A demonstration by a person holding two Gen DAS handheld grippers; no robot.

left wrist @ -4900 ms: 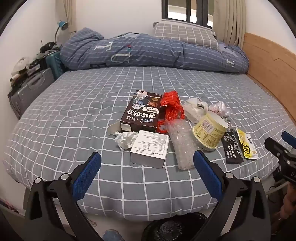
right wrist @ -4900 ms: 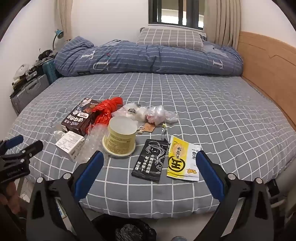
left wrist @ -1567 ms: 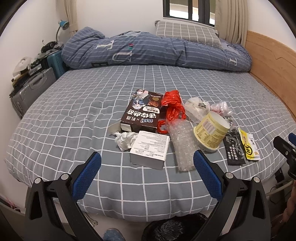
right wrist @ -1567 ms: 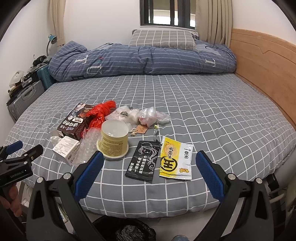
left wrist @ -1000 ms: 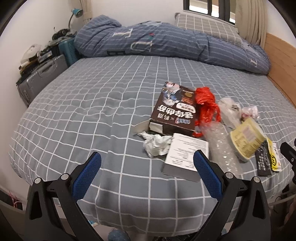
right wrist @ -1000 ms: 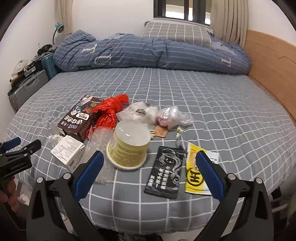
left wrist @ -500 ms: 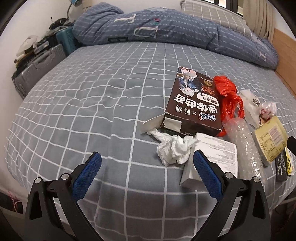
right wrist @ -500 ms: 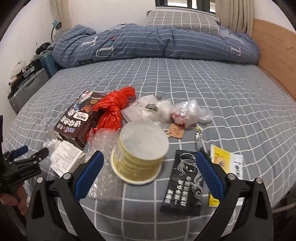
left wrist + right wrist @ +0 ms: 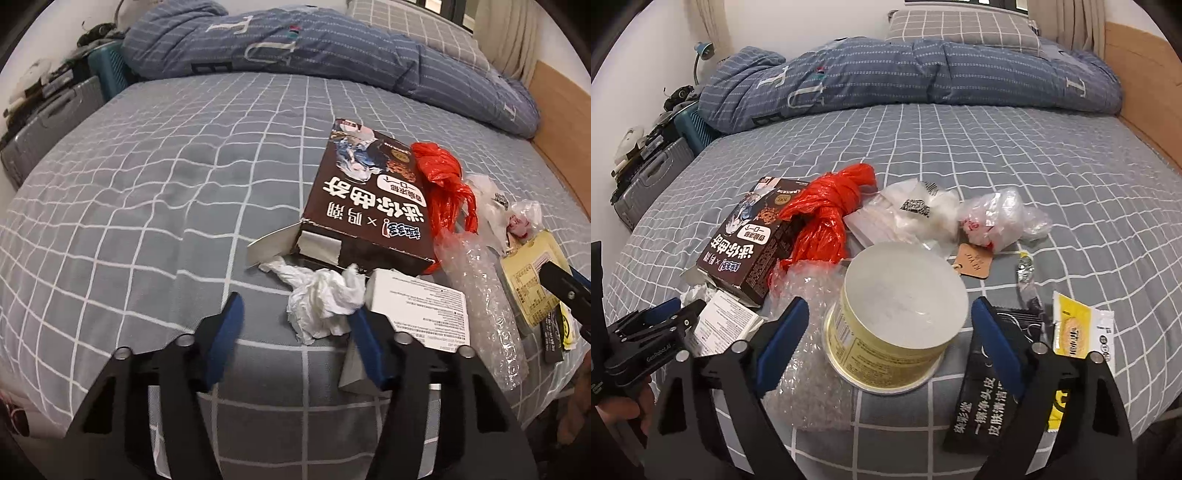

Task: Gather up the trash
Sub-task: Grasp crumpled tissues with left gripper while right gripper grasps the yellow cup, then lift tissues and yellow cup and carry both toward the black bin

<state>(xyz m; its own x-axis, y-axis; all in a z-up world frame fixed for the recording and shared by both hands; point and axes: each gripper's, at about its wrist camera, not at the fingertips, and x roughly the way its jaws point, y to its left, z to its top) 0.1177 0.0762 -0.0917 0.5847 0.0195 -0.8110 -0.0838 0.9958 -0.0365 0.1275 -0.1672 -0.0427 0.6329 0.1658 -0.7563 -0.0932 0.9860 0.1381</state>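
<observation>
Trash lies on the grey checked bed. A crumpled white tissue sits just ahead of my left gripper, which is open, its right fingertip beside the tissue and against a white box. Behind them lie a dark brown carton and a red plastic bag. My right gripper is open around an upturned yellow cup, pads on either side, not touching. Bubble wrap, a black sachet and a yellow sachet lie beside the cup.
Clear plastic bags and a brown tag lie behind the cup. A folded blue duvet and pillow are at the bed's head. Suitcases stand at the left, a wooden headboard at the right.
Both grippers have moved forward and down toward the bed. The left one has narrowed its opening and now reaches the tissue; the right one now straddles the yellow cup.
</observation>
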